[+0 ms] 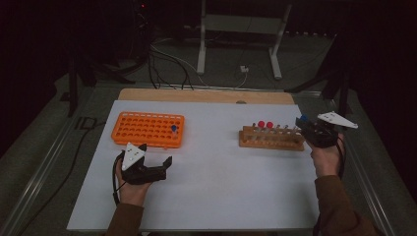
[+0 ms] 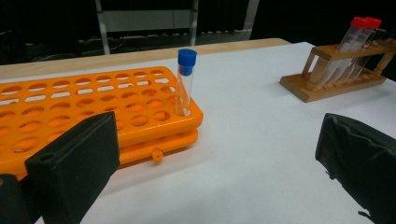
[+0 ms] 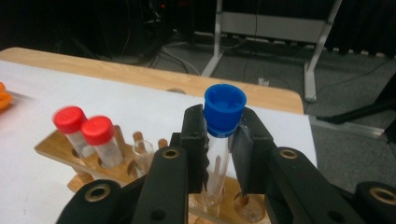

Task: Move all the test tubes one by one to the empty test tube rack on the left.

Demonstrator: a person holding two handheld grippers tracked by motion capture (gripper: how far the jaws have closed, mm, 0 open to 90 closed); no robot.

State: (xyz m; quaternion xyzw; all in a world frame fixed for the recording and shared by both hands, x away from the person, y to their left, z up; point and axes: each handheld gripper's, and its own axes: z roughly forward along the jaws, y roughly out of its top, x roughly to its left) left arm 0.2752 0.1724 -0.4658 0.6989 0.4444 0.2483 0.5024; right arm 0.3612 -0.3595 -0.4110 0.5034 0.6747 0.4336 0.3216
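Note:
My right gripper (image 3: 219, 151) is shut on a clear test tube with a blue cap (image 3: 224, 111), held upright just above the right end of the wooden rack (image 3: 60, 154). In the high view that gripper (image 1: 306, 123) hovers at the rack's (image 1: 270, 140) right end. Two red-capped tubes (image 3: 86, 133) stand in the rack's left holes. My left gripper (image 1: 156, 156) rests open on the table, right of and below the orange rack (image 1: 147, 129). One blue-capped tube (image 2: 185, 81) stands in the orange rack's (image 2: 70, 107) near corner.
The white board (image 1: 211, 182) lies on a wooden table (image 1: 206, 96). Beyond the table are cables and a white metal stand (image 1: 241, 34) on the floor. Metal rails run along both sides of the table.

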